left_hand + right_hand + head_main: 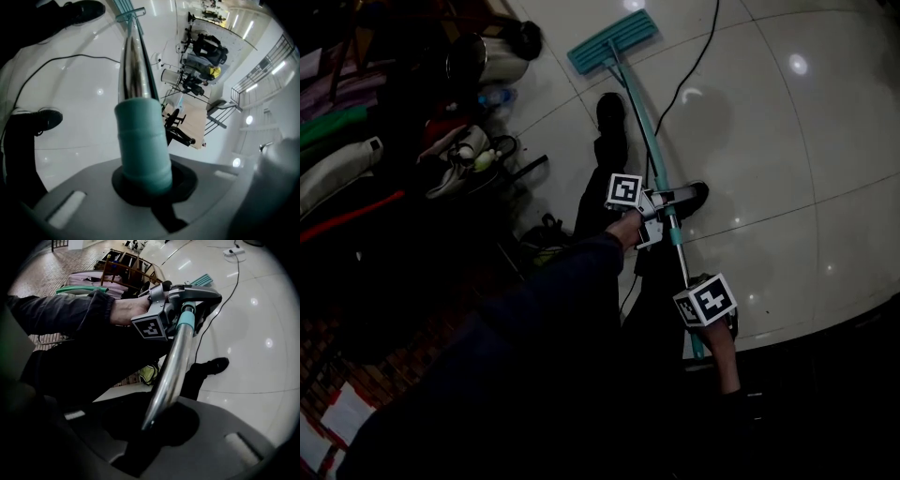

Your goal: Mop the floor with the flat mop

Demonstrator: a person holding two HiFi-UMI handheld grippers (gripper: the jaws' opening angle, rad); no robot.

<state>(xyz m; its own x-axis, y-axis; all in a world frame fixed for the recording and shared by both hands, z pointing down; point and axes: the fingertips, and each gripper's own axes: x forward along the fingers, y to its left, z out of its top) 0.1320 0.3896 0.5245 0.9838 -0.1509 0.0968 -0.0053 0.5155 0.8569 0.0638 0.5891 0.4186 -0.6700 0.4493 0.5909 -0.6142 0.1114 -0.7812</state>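
Head view: your flat mop (612, 40) lies with its teal pad on the white floor (825, 141), ahead of your shoes. The pole (649, 131) slants back to you. Left gripper (667, 200) is clamped higher on it, right gripper (705, 305) lower, near its end. A black cable (684, 80) lies beside the pole.

Left gripper view: the left gripper (150, 187) has its jaws closed round the teal sleeve (143, 140).

Right gripper view: the right gripper (154, 427) has its jaws pinched on the chrome pole (171, 366), in line with the left gripper (183, 296) ahead.
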